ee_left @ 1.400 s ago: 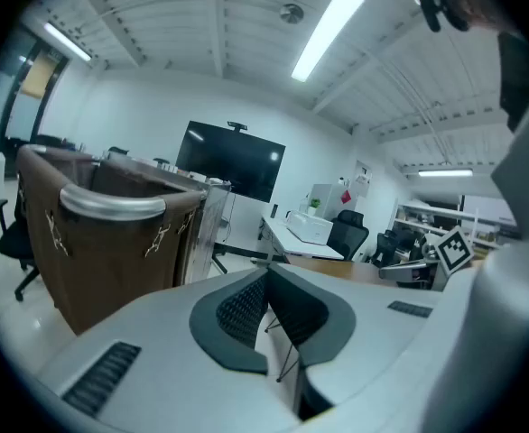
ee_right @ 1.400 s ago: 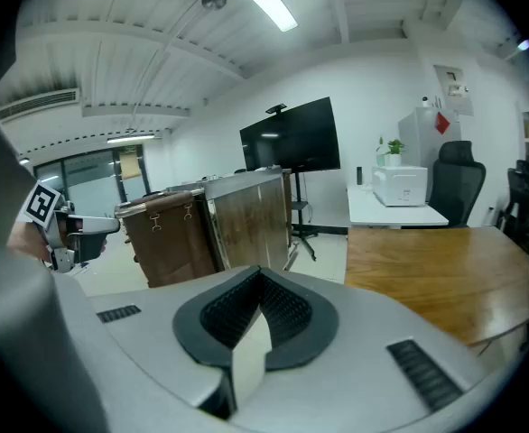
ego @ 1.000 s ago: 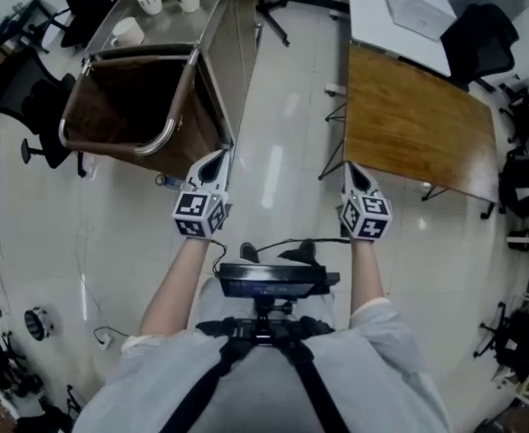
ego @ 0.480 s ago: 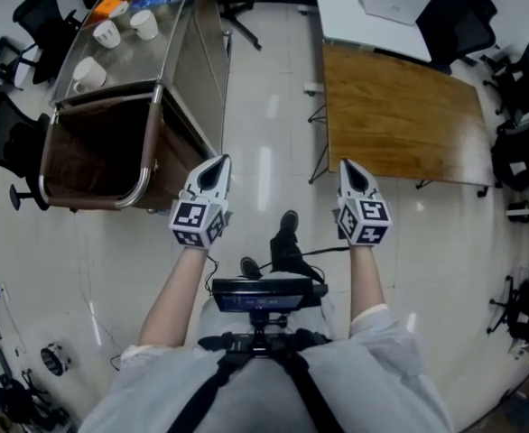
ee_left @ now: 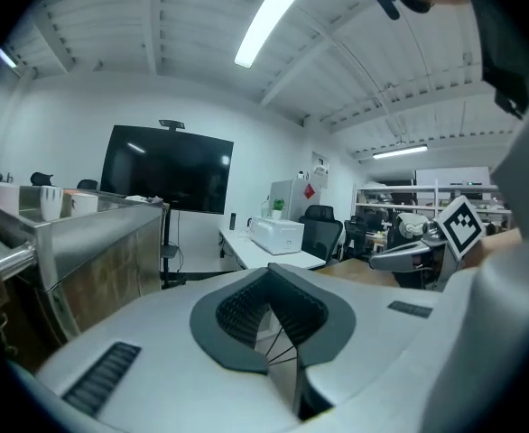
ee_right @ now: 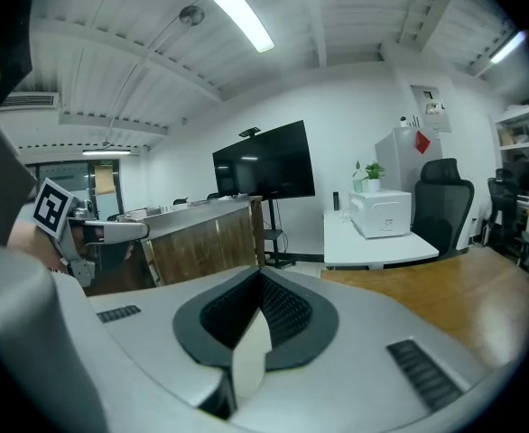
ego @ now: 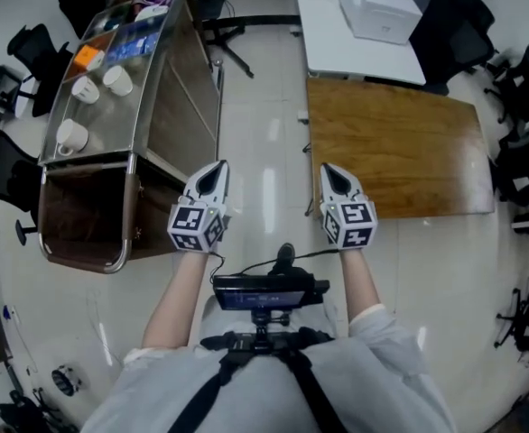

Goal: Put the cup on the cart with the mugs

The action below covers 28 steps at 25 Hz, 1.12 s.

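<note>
The left gripper (ego: 215, 171) and the right gripper (ego: 331, 175), jaws closed on nothing, hang over the floor beside the steel cart (ego: 179, 88) bearing white mugs (ego: 70, 136).

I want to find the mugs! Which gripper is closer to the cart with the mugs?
Left. The left gripper is close beside the cart; the right gripper is farther away, by the wooden table.

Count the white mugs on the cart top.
3: two mugs side by side beside the orange item, one alone nearer the cart's handle end. Far-end clutter may hide more.
</note>
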Motion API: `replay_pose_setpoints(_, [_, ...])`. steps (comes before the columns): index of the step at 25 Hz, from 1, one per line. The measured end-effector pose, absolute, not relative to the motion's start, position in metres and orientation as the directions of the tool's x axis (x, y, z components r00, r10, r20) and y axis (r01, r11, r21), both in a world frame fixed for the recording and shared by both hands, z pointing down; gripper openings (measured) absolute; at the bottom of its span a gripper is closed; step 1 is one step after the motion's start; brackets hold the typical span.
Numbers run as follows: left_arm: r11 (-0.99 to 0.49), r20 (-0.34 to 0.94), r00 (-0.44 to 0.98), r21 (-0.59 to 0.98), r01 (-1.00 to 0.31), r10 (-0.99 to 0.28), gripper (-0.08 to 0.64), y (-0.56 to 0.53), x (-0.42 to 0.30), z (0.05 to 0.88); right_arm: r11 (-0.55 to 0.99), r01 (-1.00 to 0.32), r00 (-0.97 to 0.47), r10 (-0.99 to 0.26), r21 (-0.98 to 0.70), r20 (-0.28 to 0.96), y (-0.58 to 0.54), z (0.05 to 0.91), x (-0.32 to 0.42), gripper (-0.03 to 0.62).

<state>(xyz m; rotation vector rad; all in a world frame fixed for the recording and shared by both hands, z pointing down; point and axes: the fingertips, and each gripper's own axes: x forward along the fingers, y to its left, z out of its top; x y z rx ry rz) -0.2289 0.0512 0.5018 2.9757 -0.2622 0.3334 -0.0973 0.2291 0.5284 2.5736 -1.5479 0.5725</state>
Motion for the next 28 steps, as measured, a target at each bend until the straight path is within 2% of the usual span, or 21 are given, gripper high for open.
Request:
replay_pose_setpoints(11, [-0.983, 0.237, 0.962, 0.089, -0.159, -0.134, 0.005, 0.016, -0.118, 0.490, -0.475, -0.869, 0.412, -0.848, -0.135, 0.334, 0.185, 0.517, 0.001, 0.003])
replay_pose_setpoints(28, [-0.991, 0.191, 0.981, 0.132, 0.009, 0.034, 0.005, -0.113, 0.014, 0.484, -0.546, -0.835, 0.494, -0.799, -0.067, 0.343, 0.040, 0.511, 0.119, 0.003])
